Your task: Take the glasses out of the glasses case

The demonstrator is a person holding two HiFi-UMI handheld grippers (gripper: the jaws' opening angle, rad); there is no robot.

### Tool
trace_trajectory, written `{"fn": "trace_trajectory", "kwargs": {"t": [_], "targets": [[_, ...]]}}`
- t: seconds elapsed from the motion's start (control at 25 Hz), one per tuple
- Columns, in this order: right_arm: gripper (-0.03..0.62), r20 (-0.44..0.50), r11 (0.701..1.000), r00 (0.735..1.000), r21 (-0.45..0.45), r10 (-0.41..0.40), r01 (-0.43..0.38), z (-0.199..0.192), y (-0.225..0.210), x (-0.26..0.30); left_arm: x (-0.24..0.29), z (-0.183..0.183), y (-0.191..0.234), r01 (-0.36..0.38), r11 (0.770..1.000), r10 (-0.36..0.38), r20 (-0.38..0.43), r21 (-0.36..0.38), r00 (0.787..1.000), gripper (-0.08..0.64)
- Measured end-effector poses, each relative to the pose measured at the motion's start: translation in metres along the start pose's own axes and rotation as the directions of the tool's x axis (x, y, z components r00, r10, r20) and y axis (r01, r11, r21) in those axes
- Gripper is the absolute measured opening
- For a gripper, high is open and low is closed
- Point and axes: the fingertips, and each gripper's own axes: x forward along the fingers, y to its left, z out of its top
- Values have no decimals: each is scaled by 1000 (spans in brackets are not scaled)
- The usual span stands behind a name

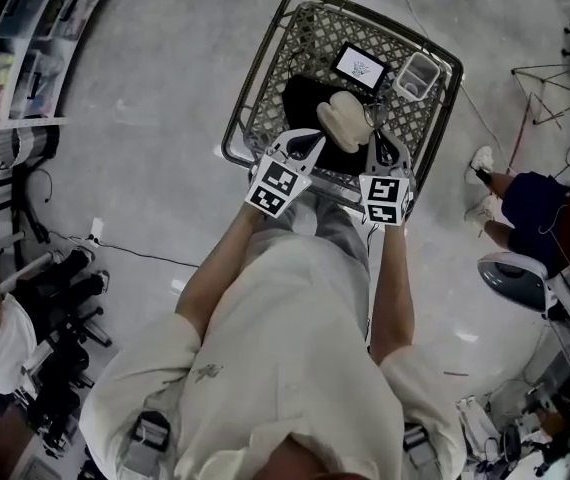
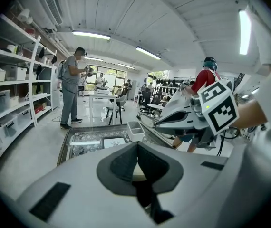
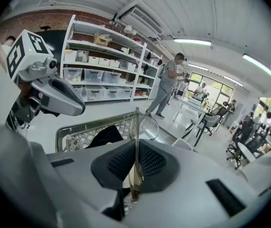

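In the right gripper view, the right claw (image 3: pixel 136 164) was pinching the glasses (image 3: pixel 144 123) by their thin frame, with one round lens standing above the pads. The left claw (image 2: pixel 138 161) was pressed together. In the head view, the cream glasses case (image 1: pixel 345 118) sat in the wire basket (image 1: pixel 265 63) at upper centre, between both claws.

A wire basket (image 1: pixel 280 78) holds a black cloth (image 1: pixel 305 93), a tablet (image 1: pixel 360 66) and a white tub (image 1: pixel 417 75).
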Motion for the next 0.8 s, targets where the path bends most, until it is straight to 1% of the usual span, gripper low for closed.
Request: {"fn": "trace_trajectory", "kwargs": {"t": [0.12, 0.24, 0.4, 0.56, 0.72, 0.8], "targets": [[17, 48, 999, 998, 23, -43, 42, 18, -6, -22, -8, 16, 0, 7, 1000, -8, 31, 25, 999, 14], [17, 109, 996, 990, 41, -89, 85, 40, -13, -46, -15, 37, -1, 18, 998, -22, 73, 61, 997, 14], [17, 167, 992, 979, 69, -119, 109, 61, -13, -78, -30, 61, -10, 24, 996, -34, 124, 83, 992, 14], [17, 215, 984, 962, 99, -166, 147, 83, -14, -103, -42, 87, -16, 50, 991, -71, 172, 123, 983, 14], [17, 261, 979, 948, 137, -183, 152, 94, -15, -120, -48, 101, -21, 57, 987, -87, 207, 147, 974, 14], [17, 270, 977, 945, 150, -186, 149, 97, -15, -124, -51, 106, -21, 59, 986, -92, 217, 157, 972, 14]]}}
